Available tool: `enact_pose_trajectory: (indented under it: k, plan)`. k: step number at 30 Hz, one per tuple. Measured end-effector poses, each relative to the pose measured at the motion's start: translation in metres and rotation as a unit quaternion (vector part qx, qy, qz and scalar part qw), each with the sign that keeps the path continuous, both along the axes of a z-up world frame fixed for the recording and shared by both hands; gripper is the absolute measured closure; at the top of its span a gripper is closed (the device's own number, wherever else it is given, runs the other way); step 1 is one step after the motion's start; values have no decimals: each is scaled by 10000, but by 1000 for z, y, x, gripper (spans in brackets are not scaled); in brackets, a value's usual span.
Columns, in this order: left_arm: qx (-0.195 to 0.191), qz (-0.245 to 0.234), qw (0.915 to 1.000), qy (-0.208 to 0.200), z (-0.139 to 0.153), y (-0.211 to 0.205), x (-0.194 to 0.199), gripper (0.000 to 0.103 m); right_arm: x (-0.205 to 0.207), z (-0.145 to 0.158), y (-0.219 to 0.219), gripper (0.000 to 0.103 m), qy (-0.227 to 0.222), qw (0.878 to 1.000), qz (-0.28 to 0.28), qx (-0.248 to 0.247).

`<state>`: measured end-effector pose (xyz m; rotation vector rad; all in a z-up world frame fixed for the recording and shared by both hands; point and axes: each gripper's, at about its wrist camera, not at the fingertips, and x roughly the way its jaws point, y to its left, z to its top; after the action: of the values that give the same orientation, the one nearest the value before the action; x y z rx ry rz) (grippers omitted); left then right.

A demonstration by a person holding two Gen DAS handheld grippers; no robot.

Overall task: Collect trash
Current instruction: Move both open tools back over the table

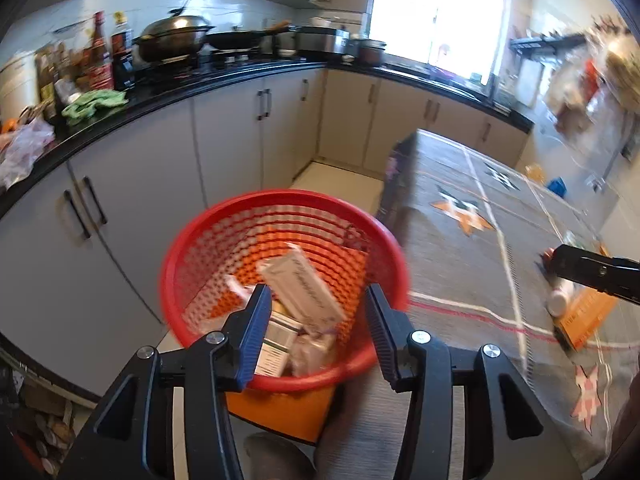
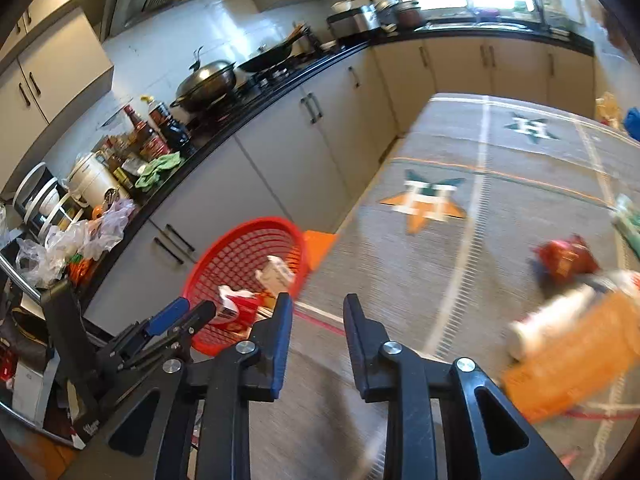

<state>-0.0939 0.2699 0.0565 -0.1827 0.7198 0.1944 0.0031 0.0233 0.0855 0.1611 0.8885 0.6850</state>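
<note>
- I am picking up trash, and the red basket [image 1: 280, 240] is my landmark for where things are.
- Some trash is already in the red basket: a pale flat box [image 1: 300, 284] lies on top of a few other small packs.
- My left gripper [image 1: 316, 320] hangs right over the red basket. Its jaws stand partly apart and nothing is between them, so it holds nothing.
- My right gripper [image 2: 318, 320] is off to the side of the red basket, over the table. Its jaws have a small gap and they hold nothing too.
- More trash is left. Well away from the red basket, on the far side of the table, I see a white bottle [image 2: 560, 316] lying on an orange box [image 2: 576, 364]. Just behind them sits a crumpled red wrapper [image 2: 566, 260].
- I think the job is partly done, and those things should go in next.
- The table cloth [image 2: 460, 280] beside the red basket is grey with white lines and star shapes.
- Past the red basket there are pale cupboards [image 1: 224, 136] under a black counter [image 1: 224, 76]. On it sit a wok, sauce bottles and a green rag.
- A bright window [image 1: 436, 8] is far behind the red basket.
</note>
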Motion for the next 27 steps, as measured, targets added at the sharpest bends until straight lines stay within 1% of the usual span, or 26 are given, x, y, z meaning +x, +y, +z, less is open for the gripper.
enact_pose_trajectory:
  k: [2,5,7,10,12,14,15,16,18,19,21,23,25,27]
  plan:
    - [43,-171,9998,13,0,-16,2,55,-7,0,-24,74,-39,9998,-213,-32]
    - [131,-506,9986,20,0,-45,5,54,-15,-2,-61,74,-46,9990,-431,58]
    - [204,-786,9967,8,1,-67,7,48,-21,-4,-90,74,-75,9976,-686,85]
    - [360,-1223,9918,-38,3,-101,10,43,-25,-6,-135,74,-71,9940,-1075,171]
    - [375,-1601,9864,-50,3,-124,13,40,-28,-9,-167,72,-11,9897,-1413,251]
    - [365,-2065,9778,-29,2,-149,16,37,-27,-12,-191,71,77,9862,-1621,332]
    - [344,-2308,9724,-11,1,-162,18,32,-27,-15,-204,71,123,9840,-1741,357]
    - [384,-2523,9669,21,0,-175,19,30,-27,-17,-218,71,174,9814,-1870,407]
    - [578,-2770,9591,44,-3,-198,22,29,-29,-21,-235,71,247,9786,-1980,501]
    - [699,-2926,9537,48,-4,-212,24,28,-30,-22,-240,71,262,9777,-2017,526]
    - [821,-3058,9485,73,-6,-227,29,28,-32,-25,-250,71,288,9759,-2085,577]
    - [876,-3314,9394,111,-8,-242,34,28,-33,-27,-255,71,315,9754,-2090,621]
    - [1004,-3460,9328,116,-9,-252,41,27,-33,-30,-259,71,340,9751,-2089,663]
    - [1155,-3528,9284,170,-12,-260,49,26,-32,-31,-262,71,362,9749,-2080,712]
